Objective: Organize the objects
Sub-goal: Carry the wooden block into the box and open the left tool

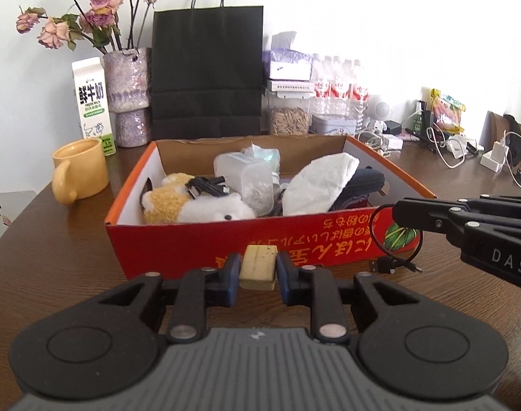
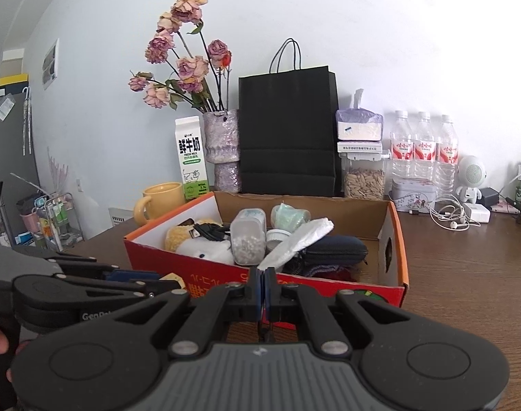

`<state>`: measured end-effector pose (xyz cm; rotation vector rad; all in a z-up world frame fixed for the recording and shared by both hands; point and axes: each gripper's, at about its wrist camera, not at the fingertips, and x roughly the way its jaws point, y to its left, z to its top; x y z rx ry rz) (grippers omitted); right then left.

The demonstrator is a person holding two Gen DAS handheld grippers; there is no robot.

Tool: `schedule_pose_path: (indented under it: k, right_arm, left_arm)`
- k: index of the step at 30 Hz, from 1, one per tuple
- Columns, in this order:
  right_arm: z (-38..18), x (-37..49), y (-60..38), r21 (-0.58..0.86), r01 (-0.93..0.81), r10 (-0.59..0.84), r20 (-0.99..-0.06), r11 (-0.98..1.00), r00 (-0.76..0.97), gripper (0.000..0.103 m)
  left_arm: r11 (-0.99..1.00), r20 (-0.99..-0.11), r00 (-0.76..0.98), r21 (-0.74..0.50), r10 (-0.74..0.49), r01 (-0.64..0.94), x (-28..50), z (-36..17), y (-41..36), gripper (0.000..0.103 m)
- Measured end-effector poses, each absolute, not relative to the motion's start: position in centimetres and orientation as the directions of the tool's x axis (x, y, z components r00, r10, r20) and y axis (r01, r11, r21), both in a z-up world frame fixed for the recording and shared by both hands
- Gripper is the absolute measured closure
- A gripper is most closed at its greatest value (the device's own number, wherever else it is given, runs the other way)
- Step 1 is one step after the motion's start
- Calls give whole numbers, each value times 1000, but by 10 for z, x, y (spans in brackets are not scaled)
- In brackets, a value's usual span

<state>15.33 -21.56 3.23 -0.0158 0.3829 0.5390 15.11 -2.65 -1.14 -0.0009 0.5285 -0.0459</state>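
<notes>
A small cream block point(image 1: 258, 267), rectangular and faintly speckled, perhaps an eraser or a bar of soap, sits clamped between the jaws of the left gripper point(image 1: 258, 274), in front of the near wall of a red cardboard box point(image 1: 294, 239) on a dark wooden tabletop point(image 1: 55, 257). The blue pads point(image 1: 233, 281) press on its two short ends, and the top face shows between them. It looks light and fairly stiff, with smooth sides that could slip if the hold were loose; gripping it across the middle of its length, as now, seems a sound choice.

The box is open and already crowded: a yellow and white plush toy point(image 1: 192, 202), a clear plastic container point(image 1: 246, 181) with pale beads, a bundled black cord, a white crumpled bag point(image 1: 318, 181) and a dark zip pouch point(image 1: 363, 181). The block would probably go in over the near wall.

The right gripper point(image 2: 264, 287) has its jaws pressed together. In the left view a thin black cable point(image 1: 394, 263) loops down from its tip, one plug just above the tabletop; it appears pinched there, though the contact itself is hard to see. The cable is limp and light.

Behind the box stand a yellow mug point(image 1: 80, 171), a milk carton point(image 1: 92, 102), a vase of dried roses point(image 1: 128, 96), a black paper bag point(image 1: 207, 72) and water bottles point(image 1: 339, 85).
</notes>
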Motion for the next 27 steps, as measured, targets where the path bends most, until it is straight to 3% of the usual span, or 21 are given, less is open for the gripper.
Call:
schedule_pose_path:
  k: [17, 25, 27]
  right_arm:
    - [79, 196, -162, 34, -558, 546, -268, 829, 794, 101]
    - [76, 253, -152, 21, -504, 486, -306, 863, 819, 101]
    - [72, 261, -154, 11, -480, 458, -318, 877, 830, 96]
  left_arm:
    - [999, -397, 918, -31, 13, -28, 194, 32, 3, 79]
    - [998, -396, 917, 2, 52, -55, 239, 33, 5, 78]
    - [997, -397, 915, 12, 70, -71, 246, 30, 6, 66]
